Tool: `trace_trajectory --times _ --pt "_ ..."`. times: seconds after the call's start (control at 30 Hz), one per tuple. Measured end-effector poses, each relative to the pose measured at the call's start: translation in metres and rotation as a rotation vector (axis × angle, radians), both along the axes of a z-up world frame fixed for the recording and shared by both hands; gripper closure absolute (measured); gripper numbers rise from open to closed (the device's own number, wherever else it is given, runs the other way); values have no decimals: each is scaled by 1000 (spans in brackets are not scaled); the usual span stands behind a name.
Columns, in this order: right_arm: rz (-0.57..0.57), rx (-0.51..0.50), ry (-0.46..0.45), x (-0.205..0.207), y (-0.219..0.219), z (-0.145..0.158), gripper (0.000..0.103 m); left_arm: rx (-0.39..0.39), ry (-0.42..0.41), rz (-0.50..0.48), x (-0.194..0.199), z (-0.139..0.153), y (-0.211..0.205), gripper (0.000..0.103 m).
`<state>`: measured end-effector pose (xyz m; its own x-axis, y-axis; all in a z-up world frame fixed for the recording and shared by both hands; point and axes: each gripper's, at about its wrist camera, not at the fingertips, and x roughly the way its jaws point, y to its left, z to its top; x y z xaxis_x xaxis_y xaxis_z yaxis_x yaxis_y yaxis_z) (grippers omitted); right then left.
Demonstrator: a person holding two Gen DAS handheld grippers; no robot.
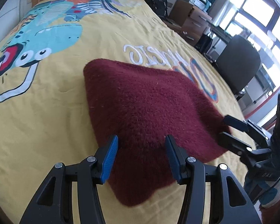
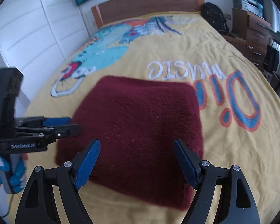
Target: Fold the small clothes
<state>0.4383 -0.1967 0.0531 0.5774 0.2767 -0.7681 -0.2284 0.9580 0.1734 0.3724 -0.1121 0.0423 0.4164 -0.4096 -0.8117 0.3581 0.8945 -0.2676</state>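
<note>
Maroon fuzzy garment (image 1: 149, 115) lies folded in a flat rectangle on bed (image 1: 46, 112). Left tool (image 1: 141, 156) and right tool (image 2: 136, 160) both spread apart, empty.

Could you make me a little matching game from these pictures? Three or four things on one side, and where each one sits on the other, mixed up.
Things:
1. fuzzy maroon folded garment
2. black backpack
3. dark office chair
4. wooden headboard

Places:
A. at the bed's far end
B. beside the bed, near the window
C. flat on the yellow cartoon-print bedspread
D. by the bed's far corner, next to the wooden drawers

Pairs: 1-C, 2-D, 3-B, 4-A
</note>
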Motion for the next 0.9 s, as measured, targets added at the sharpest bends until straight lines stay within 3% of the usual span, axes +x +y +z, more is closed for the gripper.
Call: trace_trajectory --times 0.13,0.3,0.63,0.8,0.9 --pt "4 -52 29 11 -8 -30 22 39 -15 -38 0 -16 -14 55" --pt "16 -28 45 3 -32 -48 21 90 -34 -116 -18 -31 -36 50" --pt "2 3 62 -6 -43 -67 20 106 -49 -117 -23 -48 -38 46" --pt "-14 18 64 -4 -46 -39 20 -1 -12 -54 -12 -25 -23 42" --pt "-34 11 48 6 -49 -25 20 -70 -13 16 -7 -12 0 34"
